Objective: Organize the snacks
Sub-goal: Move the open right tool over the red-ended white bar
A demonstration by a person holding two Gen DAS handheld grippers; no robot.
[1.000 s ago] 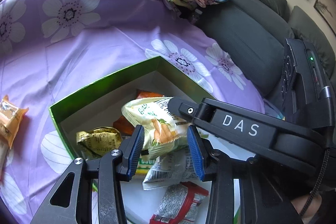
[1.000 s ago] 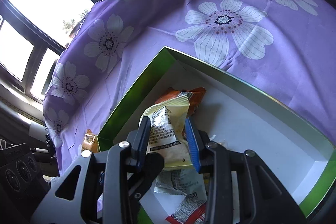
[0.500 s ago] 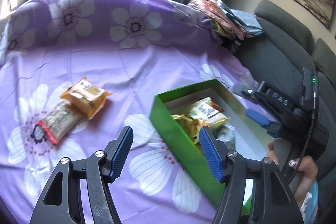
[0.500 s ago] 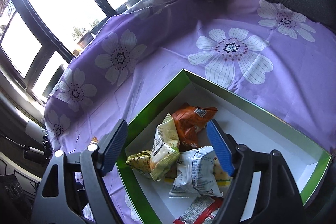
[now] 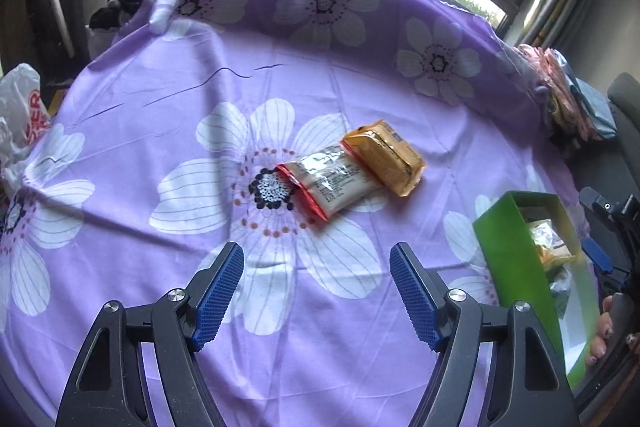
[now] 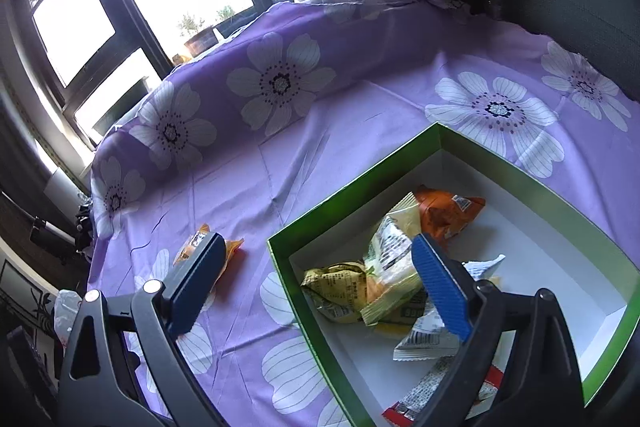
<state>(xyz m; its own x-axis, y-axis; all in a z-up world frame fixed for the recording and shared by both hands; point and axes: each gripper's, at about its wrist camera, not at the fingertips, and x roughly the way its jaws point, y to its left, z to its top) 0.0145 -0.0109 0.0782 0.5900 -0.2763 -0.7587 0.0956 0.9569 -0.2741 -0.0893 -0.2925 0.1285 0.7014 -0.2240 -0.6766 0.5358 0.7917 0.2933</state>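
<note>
Reaching from its spread, empty stance, the left hand-held gripper point(image 5: 316, 291) should straddle the red-edged silver packet point(image 5: 328, 183) at twelve o'clock, clear of the touching orange packet point(image 5: 384, 157); the right hand-held gripper point(image 6: 320, 283), also spread, hovers over the green box point(image 6: 492, 151).

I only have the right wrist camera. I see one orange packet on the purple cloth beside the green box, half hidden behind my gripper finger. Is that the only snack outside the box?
Observer: No, there are two. The left wrist view shows a silver packet with red ends lying against the orange packet.
Operator: Is the left gripper holding anything?
Observer: No. The left gripper is open and empty, above the cloth, with both packets ahead of it.
Operator: Which packet is nearer the box?
Observer: The orange one lies on the side toward the green box.
</note>
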